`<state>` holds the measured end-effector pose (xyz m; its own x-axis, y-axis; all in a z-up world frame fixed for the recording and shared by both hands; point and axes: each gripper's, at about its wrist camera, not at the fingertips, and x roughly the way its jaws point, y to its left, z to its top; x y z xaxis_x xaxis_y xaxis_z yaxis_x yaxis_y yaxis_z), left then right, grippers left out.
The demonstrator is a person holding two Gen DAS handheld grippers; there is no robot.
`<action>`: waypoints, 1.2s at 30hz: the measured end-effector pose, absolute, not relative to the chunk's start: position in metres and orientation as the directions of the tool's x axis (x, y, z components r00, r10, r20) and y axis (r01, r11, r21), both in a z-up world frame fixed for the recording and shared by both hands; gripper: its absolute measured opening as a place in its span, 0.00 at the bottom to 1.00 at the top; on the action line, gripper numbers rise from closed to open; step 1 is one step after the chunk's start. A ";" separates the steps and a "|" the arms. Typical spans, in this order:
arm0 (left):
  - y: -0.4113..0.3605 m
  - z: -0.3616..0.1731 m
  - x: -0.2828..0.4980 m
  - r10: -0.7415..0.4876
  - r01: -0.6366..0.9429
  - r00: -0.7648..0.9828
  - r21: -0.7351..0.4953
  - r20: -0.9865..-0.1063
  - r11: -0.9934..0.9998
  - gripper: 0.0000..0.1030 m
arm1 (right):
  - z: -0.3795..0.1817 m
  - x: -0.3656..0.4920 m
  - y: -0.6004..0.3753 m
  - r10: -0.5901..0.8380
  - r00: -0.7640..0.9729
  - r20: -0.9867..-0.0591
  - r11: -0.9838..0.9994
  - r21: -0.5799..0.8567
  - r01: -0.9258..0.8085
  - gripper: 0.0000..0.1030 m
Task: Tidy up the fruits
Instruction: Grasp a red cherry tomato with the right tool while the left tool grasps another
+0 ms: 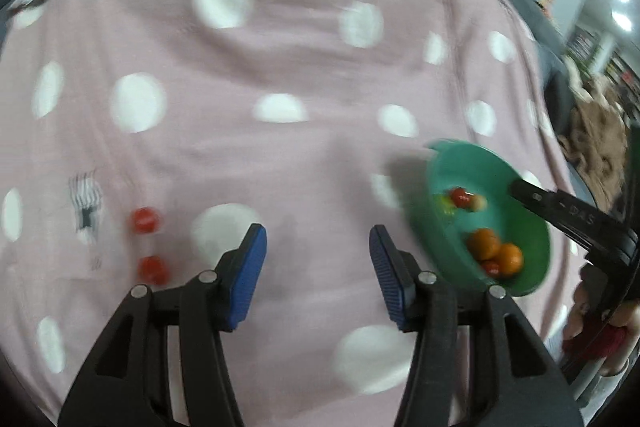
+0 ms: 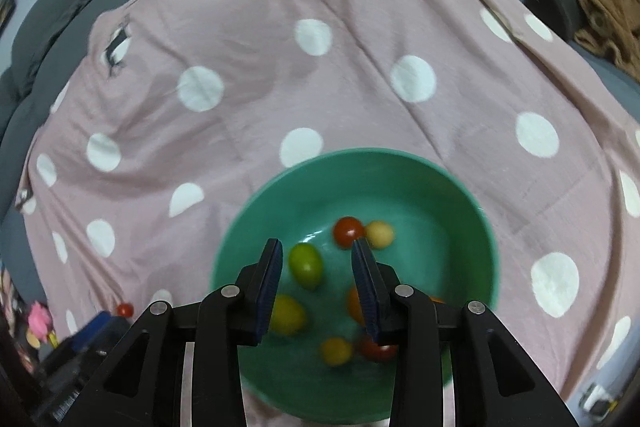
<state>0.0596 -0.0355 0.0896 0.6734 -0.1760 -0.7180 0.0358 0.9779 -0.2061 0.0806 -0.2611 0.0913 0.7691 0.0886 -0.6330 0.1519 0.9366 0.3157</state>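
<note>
Left wrist view
Left gripper (image 1: 318, 259): blue-padded fingers (image 1: 248, 267) spread wide with nothing between them, held over the pink blanket (image 1: 280, 67).
Blanket: pink with white dots, spread over a grey couch (image 1: 552, 39); it carries everything here.
Loose fruit: two small red tomatoes (image 1: 146, 221) lie on the blanket toward its left edge, one just nearer the camera than the other, left of the left fingers and apart from them.
Green bowl (image 1: 532, 243): toward the blanket's right edge, appearing tilted in the blurred picture; inside are two orange fruits (image 1: 484, 243), touching, and a few small red, yellow and pale ones.
Right gripper (image 1: 520, 189): reaches in from the right, its tip over the bowl.

Right wrist view
Right gripper (image 2: 318, 267): fingers moderately apart, gripping nothing, hanging above the bowl's inside.
Green bowl (image 2: 448, 195): on the near middle of the blanket; it holds a green tomato (image 2: 306, 265) seen between the fingers, a red tomato (image 2: 347, 231) touching a pale yellow one (image 2: 380, 234), and more yellow, red and orange fruit partly hidden by the fingers.
Stray tomato (image 2: 125, 309): red, on the blanket near its left edge, well apart from the bowl.
</note>
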 end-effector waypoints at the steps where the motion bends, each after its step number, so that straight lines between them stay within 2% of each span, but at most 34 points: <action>1: -0.017 0.089 0.058 -0.154 -0.006 0.677 -0.215 -0.720 0.977 0.52 | 0.092 0.082 -0.254 0.084 0.767 -0.636 0.944 0.298 0.143 0.35; 6: 0.041 0.086 0.049 -0.039 -0.139 0.713 -0.195 -0.700 0.971 0.57 | 0.095 0.085 -0.213 0.076 0.767 -0.638 0.978 0.197 0.067 0.35; 15: 0.105 0.064 0.049 -0.042 -0.269 0.697 -0.316 -0.716 0.910 0.55 | 0.084 0.090 -0.124 0.184 0.738 -0.650 0.982 0.095 -0.161 0.35; 20: 0.116 0.064 0.051 -0.058 -0.274 0.706 -0.348 -0.705 0.897 0.45 | 0.071 0.091 -0.068 0.297 0.677 -0.674 0.943 0.096 -0.318 0.35; 21: 0.117 0.065 0.051 -0.055 -0.272 0.709 -0.344 -0.703 0.899 0.40 | 0.068 0.091 -0.060 0.317 0.664 -0.678 0.935 0.105 -0.339 0.35; 22: 0.119 0.065 0.052 -0.055 -0.268 0.713 -0.344 -0.699 0.900 0.30 | 0.066 0.093 -0.051 0.343 0.643 -0.685 0.923 0.118 -0.366 0.35; 24: 0.120 0.064 0.055 -0.069 -0.255 0.721 -0.357 -0.689 0.899 0.21 | 0.061 0.097 -0.034 0.393 0.597 -0.699 0.897 0.150 -0.416 0.35; 30: 0.126 0.062 0.065 -0.121 -0.222 0.722 -0.394 -0.681 0.892 0.20 | 0.041 0.114 0.007 0.478 0.475 -0.739 0.837 0.220 -0.501 0.35; 36: 0.120 0.061 0.075 -0.124 -0.201 0.703 -0.362 -0.701 0.911 0.20 | 0.016 0.128 0.032 0.456 0.410 -0.790 0.824 0.199 -0.531 0.31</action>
